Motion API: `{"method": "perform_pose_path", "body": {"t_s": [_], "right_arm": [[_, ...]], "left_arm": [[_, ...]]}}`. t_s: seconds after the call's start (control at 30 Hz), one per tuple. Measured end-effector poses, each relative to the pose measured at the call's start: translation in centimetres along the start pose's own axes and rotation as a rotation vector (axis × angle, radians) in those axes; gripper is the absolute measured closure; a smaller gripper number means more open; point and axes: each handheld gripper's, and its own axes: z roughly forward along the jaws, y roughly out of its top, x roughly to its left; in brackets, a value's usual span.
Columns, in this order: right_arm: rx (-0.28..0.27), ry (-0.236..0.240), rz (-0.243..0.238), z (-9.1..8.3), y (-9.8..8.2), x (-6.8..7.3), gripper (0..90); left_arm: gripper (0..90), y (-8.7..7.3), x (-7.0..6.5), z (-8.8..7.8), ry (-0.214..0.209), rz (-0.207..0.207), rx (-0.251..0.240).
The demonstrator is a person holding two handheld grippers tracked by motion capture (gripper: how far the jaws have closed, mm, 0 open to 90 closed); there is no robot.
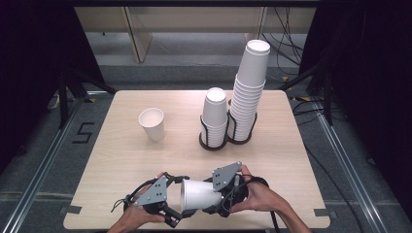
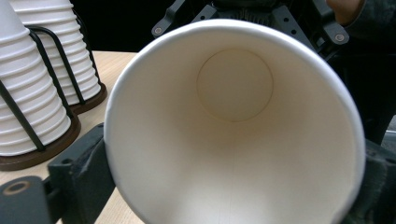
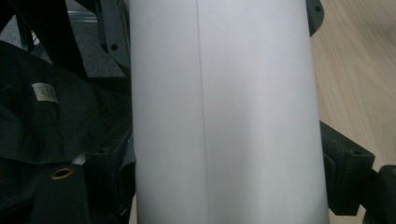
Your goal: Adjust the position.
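- High view: paper cup (image 1: 199,194) lies sideways between left gripper (image 1: 171,196) and right gripper (image 1: 221,191), well in front of the cup holder (image 1: 214,141).
- Left gripper view: jaws flank the cup (image 2: 233,130) rim; contact cannot be told.
- Right gripper view: jaws clamp the cup (image 3: 224,112) wall.

text: "5" | on: floor (image 1: 58,145) left of table (image 1: 121,160) | marking: dark, large
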Motion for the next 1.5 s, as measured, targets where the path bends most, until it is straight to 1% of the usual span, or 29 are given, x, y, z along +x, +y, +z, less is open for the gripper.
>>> {"method": "perform_pose_path", "body": {"t_s": [0.07,0.1,0.23,0.3,0.33,0.4,0.5,0.53,0.57,0.63,0.67,0.7,0.77,0.83,0.87,0.9,0.93,0.97,1.0,1.07,1.1,1.13,1.2,1.27,1.3,1.33,1.37,1.4,1.5], "right_arm": [[0.025,-0.035,-0.004,0.0,0.0,-0.1,19.4],[0.035,-0.052,-0.003,0.0,0.0,-0.1,18.9],[0.086,-0.105,-0.028,-0.3,0.6,0.4,17.6],[0.132,-0.142,-0.072,-0.2,0.9,0.7,17.4],[0.148,-0.154,-0.089,-0.1,1.1,0.9,17.5],[0.165,-0.175,-0.098,0.2,1.5,1.4,17.5],[0.197,-0.204,-0.075,0.5,1.7,1.9,18.6],[0.221,-0.214,-0.048,0.5,1.7,2.1,18.9],[0.205,-0.205,-0.087,0.7,1.8,1.9,19.2],[0.201,-0.194,-0.113,0.9,1.8,1.8,19.1],[0.213,-0.191,-0.083,0.9,1.7,1.9,19.2],[0.21,-0.196,-0.113,1.0,1.8,1.8,19.1],[0.213,-0.204,-0.098,1.1,1.8,2.0,19.3],[0.226,-0.205,-0.109,1.3,1.9,2.0,19.2],[0.227,-0.197,-0.13,1.4,1.9,2.0,19.2],[0.228,-0.204,-0.116,1.5,1.9,2.1,19.2],[0.227,-0.195,-0.131,1.6,2.0,2.1,19.5],[0.228,-0.196,-0.135,1.6,2.0,2.1,19.9],[0.229,-0.197,-0.113,1.7,1.9,2.3,20.0],[0.227,-0.192,-0.108,1.7,1.9,2.3,20.3],[0.228,-0.195,-0.086,1.6,1.9,2.4,20.4],[0.216,-0.175,-0.127,1.7,1.9,2.0,20.3],[0.198,-0.173,-0.111,1.6,1.8,1.9,20.4],[0.178,-0.167,-0.081,1.5,1.7,1.9,20.7],[0.165,-0.154,-0.088,1.5,1.6,1.7,20.9],[0.15,-0.144,-0.052,1.3,1.5,1.6,20.9],[0.122,-0.134,-0.054,1.3,1.4,1.4,21.0],[0.094,-0.12,-0.06,1.2,1.2,1.0,21.1],[-0.005,-0.084,0.004,0.6,0.9,0.5,21.3]], "left_arm": [[8.7,0.0,0.1,0.1,0.001,0.004,-0.004],[8.9,0.0,0.2,-0.1,0.012,0.004,0.022],[9.3,0.1,0.3,0.0,0.03,-0.005,0.057],[9.3,0.2,0.3,0.0,0.044,-0.002,0.1],[9.3,0.2,0.3,0.1,0.038,0.001,0.102],[9.3,0.3,0.0,0.2,0.048,-0.004,0.123],[9.4,0.3,-0.1,0.3,0.052,-0.004,0.146],[9.4,0.3,-0.1,0.4,0.054,-0.003,0.149],[9.4,0.3,-0.1,0.4,0.052,-0.002,0.151],[9.4,0.3,-0.1,0.4,0.054,-0.001,0.159],[9.4,0.3,-0.1,0.5,0.053,-0.004,0.157],[9.4,0.3,-0.1,0.5,0.055,-0.006,0.161],[9.4,0.4,-0.1,0.4,0.057,0.0,0.177],[9.4,0.4,-0.2,0.5,0.055,-0.003,0.19],[9.3,0.5,-0.3,0.5,0.058,-0.001,0.195],[9.4,0.5,-0.3,0.5,0.055,-0.002,0.197],[9.4,0.5,-0.4,0.6,0.052,-0.001,0.2],[9.3,0.6,-0.5,0.6,0.055,-0.002,0.198],[9.3,0.6,-0.5,0.6,0.054,-0.003,0.196],[9.1,0.6,-0.4,0.6,0.044,0.001,0.191],[8.8,0.5,-0.4,0.6,0.045,-0.017,0.184],[8.4,0.5,-0.4,0.6,0.042,-0.02,0.179],[7.4,0.4,-0.2,0.5,0.039,-0.034,0.157],[6.5,0.3,-0.1,0.4,0.039,-0.048,0.115],[6.3,0.3,-0.1,0.3,0.041,-0.057,0.094],[5.9,0.2,0.0,0.3,0.042,-0.079,0.07],[5.3,0.2,0.1,0.3,0.035,-0.099,0.037],[4.0,0.2,0.2,0.1,0.046,-0.117,0.027],[2.0,0.0,0.6,0.0,0.038,-0.184,-0.053]]}}
